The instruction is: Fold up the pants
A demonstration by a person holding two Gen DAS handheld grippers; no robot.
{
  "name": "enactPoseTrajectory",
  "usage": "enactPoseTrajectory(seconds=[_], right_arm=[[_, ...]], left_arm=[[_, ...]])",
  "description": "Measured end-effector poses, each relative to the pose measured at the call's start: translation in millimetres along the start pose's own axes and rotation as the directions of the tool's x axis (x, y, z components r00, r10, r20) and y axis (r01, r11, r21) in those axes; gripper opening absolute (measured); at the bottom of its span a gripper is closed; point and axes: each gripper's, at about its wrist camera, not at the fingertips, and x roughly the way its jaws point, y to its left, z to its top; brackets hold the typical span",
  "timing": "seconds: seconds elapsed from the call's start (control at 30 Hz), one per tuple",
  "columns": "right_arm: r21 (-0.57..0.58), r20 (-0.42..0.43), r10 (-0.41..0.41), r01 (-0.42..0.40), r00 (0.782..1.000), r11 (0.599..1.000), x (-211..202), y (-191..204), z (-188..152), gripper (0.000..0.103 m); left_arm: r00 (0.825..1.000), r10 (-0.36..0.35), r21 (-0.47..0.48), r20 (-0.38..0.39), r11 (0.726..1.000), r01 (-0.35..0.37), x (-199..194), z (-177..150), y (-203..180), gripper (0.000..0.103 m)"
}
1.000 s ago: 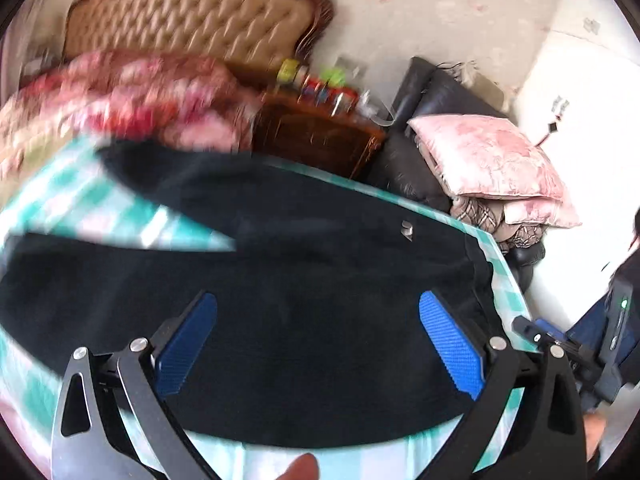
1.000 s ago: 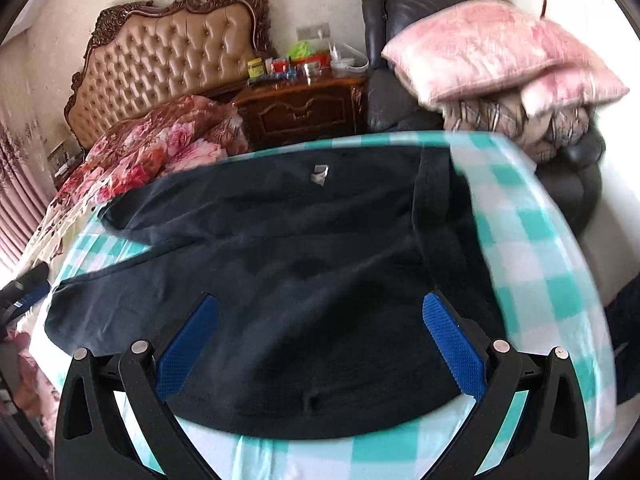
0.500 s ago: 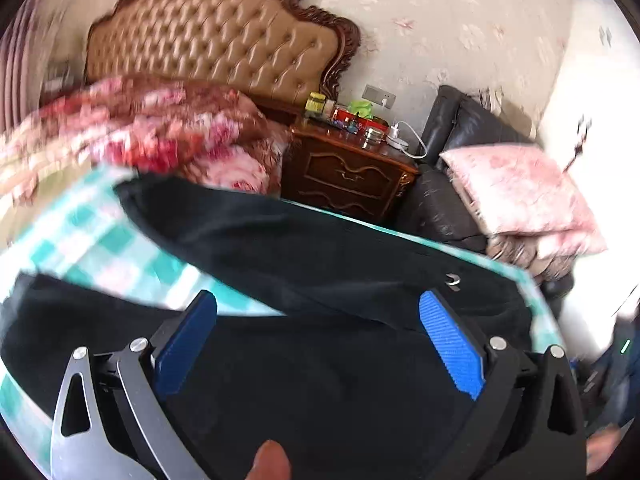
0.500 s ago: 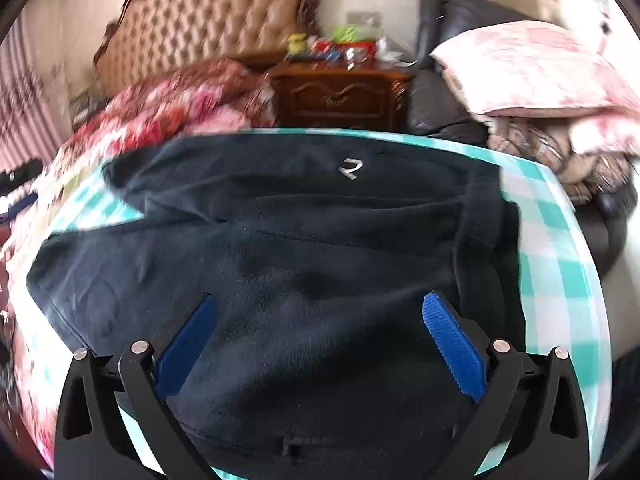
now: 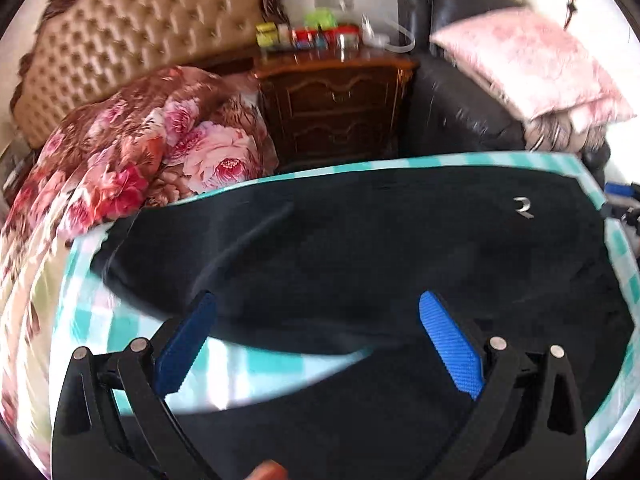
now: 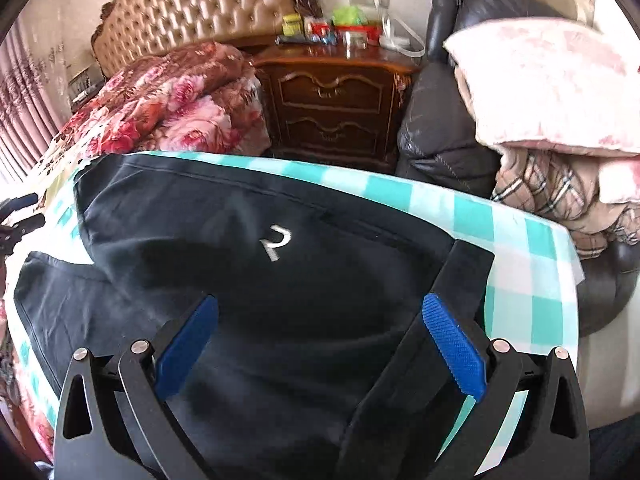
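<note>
Dark pants (image 6: 248,280) spread flat over checked tabletop (image 6: 520,240), filling centre and lower frame in both views; two legs split toward left, white logo (image 6: 275,242) upper centre. Left gripper (image 5: 316,344) jaws wide open, empty, above leg gap. Right gripper (image 6: 320,346) jaws wide open, empty, above waist end. Risk: fleece thick, pinch may catch one layer only, fold skews; waistband near right table edge, may slide off.

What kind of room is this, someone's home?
Most likely a home bedroom: a tufted headboard behind a floral quilt, and a wooden nightstand cluttered with small items.
</note>
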Motion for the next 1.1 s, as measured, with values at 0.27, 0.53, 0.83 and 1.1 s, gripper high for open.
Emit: enactPoseTrajectory(seconds=[0.27, 0.53, 0.83, 1.1], right_arm=[[-0.155, -0.142, 0.018, -0.041, 0.990, 0.987, 66.2, -2.3, 45.1, 0.099], [-0.258, -0.245, 0.015, -0.080, 0.969, 0.963, 128.6, -1.2, 83.2, 0.093], [-0.296, -0.373, 0.112, -0.233, 0.921, 0.927, 159.1, -2.7, 93.3, 0.063], [-0.386, -0.285, 0.144, -0.251, 0.948, 0.888, 123.6, 12.4, 82.6, 0.017]], left_arm=[[0.990, -0.077, 0.080, -0.116, 0.993, 0.086, 79.9, 85.8, 32.2, 0.101], [0.967, -0.162, 0.179, -0.196, 0.964, 0.198, 155.4, 127.7, 16.8, 0.101], [0.934, -0.231, 0.276, -0.273, 0.911, 0.306, 188.9, 120.7, 13.7, 0.101], [0.890, -0.300, 0.287, -0.343, 0.869, 0.404, 201.4, 114.9, 19.7, 0.087]])
